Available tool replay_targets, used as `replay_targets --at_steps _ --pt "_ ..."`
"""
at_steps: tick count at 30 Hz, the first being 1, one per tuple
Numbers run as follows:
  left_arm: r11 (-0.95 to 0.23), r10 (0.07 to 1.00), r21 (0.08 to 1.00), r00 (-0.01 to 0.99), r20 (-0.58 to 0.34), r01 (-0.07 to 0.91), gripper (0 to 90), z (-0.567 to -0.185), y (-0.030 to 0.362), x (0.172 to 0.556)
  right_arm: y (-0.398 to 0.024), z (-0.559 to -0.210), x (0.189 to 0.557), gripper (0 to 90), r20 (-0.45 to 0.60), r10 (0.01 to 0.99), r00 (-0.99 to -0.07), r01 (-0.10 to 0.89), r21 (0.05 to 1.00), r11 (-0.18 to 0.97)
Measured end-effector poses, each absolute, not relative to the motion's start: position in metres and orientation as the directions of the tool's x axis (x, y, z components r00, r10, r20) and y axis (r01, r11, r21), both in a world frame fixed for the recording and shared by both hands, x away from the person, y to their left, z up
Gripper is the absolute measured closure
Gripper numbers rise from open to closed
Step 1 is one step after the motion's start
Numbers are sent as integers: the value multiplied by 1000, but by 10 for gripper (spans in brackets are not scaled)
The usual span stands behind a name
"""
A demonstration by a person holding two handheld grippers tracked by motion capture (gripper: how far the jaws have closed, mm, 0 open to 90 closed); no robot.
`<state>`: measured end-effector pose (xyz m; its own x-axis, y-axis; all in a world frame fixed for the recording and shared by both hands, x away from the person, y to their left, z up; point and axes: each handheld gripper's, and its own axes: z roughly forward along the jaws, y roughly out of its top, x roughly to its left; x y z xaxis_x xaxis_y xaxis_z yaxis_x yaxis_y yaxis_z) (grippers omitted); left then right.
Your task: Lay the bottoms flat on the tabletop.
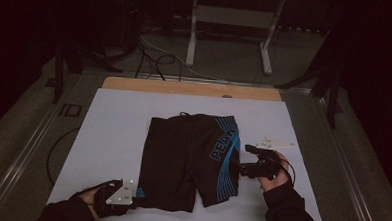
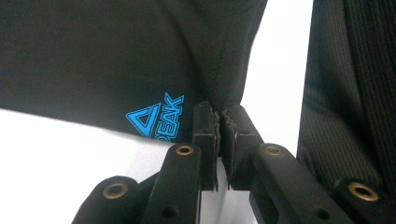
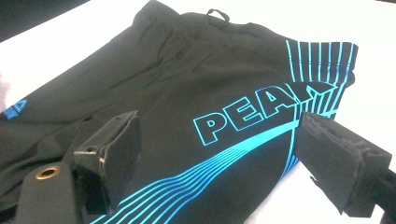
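**A:** What's the biggest thing here?

**B:** The white table (image 1: 113,132), with a wooden strip along its far edge. Beyond it, on the floor, stand a metal frame (image 1: 233,22) and a tangle of cables (image 1: 151,58).

**A:** And on the table?

**B:** A pair of black swim shorts (image 1: 182,155), spread flat at the middle, waistband toward the far edge, legs toward the person. Blue stripes and blue "PEAK" lettering run down the leg on the right of the high view; a small blue logo sits near the hem of the other leg.

**A:** The grippers?

**B:** The left gripper (image 1: 134,202) sits at the near left corner of the shorts, at that leg's hem. In the left gripper view its jaws are clenched on the edge of the black fabric, just beside the small logo (image 2: 156,122).

**A:** The other one?

**B:** The right gripper (image 1: 241,168) is at the shorts' right side, by the striped leg. In the right gripper view its jaws stand wide apart, released, with the striped fabric (image 3: 224,154) lying beyond them and nothing pinched.
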<state>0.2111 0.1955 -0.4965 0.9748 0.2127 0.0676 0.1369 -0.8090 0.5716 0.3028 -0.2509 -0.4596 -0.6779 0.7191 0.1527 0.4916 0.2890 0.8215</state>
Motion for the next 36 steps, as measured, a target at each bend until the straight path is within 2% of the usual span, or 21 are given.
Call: replay_targets --at_steps 6,14,17,21,29,36 --pt "-805 193 582 978 79 112 848 -489 205 209 -251 -460 303 154 154 719 -678 493 821 288" --pt "-825 156 558 986 62 95 825 -499 202 207 -251 -460 303 154 153 720 -677 492 822 288" --pt "-829 144 551 989 38 99 670 -502 203 207 -252 -460 303 154 156 721 -676 494 821 286" --pt "-825 126 559 991 33 86 583 -501 204 206 -251 -460 303 154 151 720 -678 491 822 289" --pt "-734 271 649 963 8 201 342 -489 213 220 -252 -460 303 154 153 720 -676 491 823 286" --pt "-665 359 693 933 -33 280 203 -482 220 236 -253 -460 303 154 150 724 -673 490 823 286"
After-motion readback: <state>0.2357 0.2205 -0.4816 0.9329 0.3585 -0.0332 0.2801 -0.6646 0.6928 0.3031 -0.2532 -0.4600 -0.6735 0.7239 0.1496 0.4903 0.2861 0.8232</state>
